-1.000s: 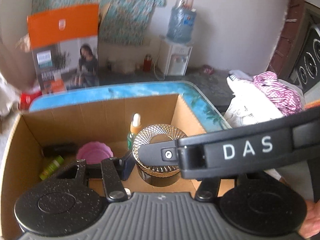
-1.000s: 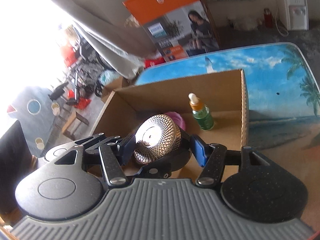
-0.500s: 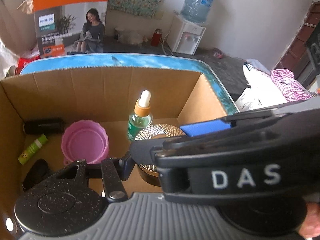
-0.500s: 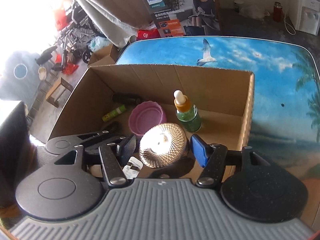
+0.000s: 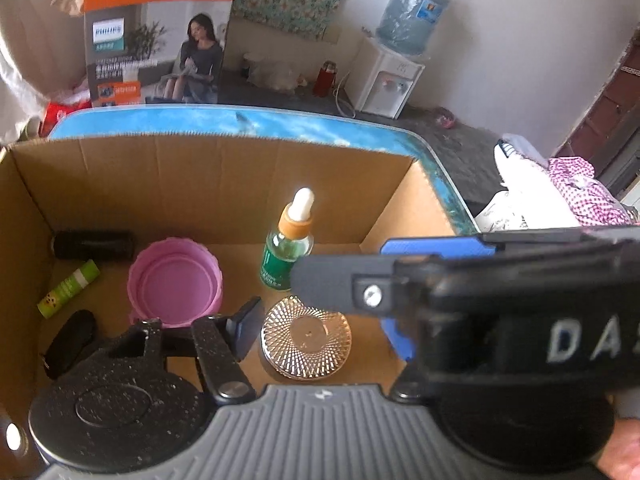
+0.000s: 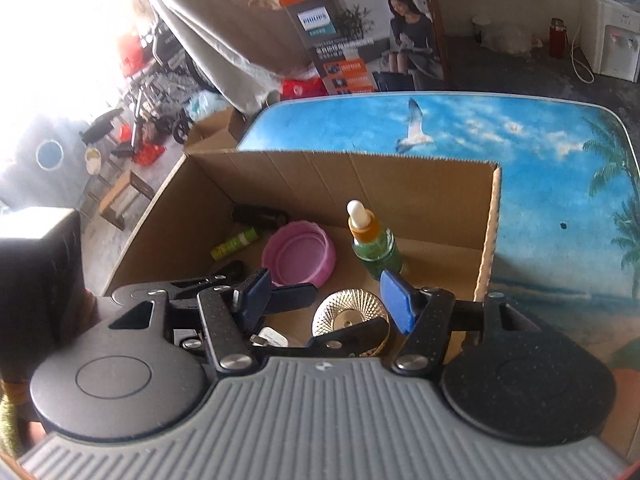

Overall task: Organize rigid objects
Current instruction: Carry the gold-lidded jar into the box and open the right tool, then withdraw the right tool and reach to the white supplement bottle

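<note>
A gold-patterned jar (image 5: 306,338) stands on the floor of the cardboard box (image 5: 224,184). My left gripper (image 5: 320,334) straddles the jar. Its jaws are opening, and its blue pads (image 5: 244,328) stand clear of the jar on both sides. A black finger (image 5: 340,286) of my right gripper crosses the left wrist view and hides part of the right pad. In the right wrist view, my right gripper (image 6: 324,300) hangs open just above the jar (image 6: 348,314), touching nothing. A finger of the left gripper lies across the jar's near side there.
Also in the box are a pink lid (image 5: 174,284), a green dropper bottle (image 5: 286,246), a black cylinder (image 5: 94,245), a green tube (image 5: 68,288) and a black object (image 5: 68,346). The box sits on a sky-print table (image 6: 560,184). An orange carton (image 5: 160,36) stands behind.
Both grippers sank into the box with the jar. The jar now rests on the box floor, and the left jaws have spread away from it.
</note>
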A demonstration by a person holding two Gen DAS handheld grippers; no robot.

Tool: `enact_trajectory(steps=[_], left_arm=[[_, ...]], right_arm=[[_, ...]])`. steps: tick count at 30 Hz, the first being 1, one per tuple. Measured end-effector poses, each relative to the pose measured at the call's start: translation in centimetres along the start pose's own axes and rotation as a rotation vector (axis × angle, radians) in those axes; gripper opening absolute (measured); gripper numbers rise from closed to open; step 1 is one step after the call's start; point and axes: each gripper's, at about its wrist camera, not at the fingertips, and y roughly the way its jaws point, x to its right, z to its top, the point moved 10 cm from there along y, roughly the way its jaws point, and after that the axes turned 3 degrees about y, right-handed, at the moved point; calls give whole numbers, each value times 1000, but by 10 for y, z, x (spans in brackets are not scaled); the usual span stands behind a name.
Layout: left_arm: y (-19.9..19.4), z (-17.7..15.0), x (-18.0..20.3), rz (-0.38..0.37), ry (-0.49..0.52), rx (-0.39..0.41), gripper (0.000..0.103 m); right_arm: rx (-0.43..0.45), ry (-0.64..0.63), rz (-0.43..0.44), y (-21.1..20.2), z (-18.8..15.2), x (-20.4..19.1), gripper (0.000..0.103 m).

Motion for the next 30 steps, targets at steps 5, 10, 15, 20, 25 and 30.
enact_trajectory(steps=[5, 10, 15, 20, 25, 30], left_arm=[[-27, 0, 14, 15, 70, 61, 80], [-63, -6, 32, 23, 158, 137, 90], [-101, -24, 48, 38, 263, 196, 98], [-128, -51, 55, 34, 310, 221, 101], [-147, -84, 48, 59, 366, 232, 102], [-161, -119, 29, 86, 359, 229, 102]], right_arm=[[91, 8, 20, -32, 1, -7, 63], [206, 24, 30, -76, -7, -13, 75], [313, 46, 19, -117, -29, -16, 85], [415, 90, 11, -152, -62, -20, 94], [490, 134, -12, -174, -101, -21, 101], [516, 195, -23, -178, -140, -18, 101]])
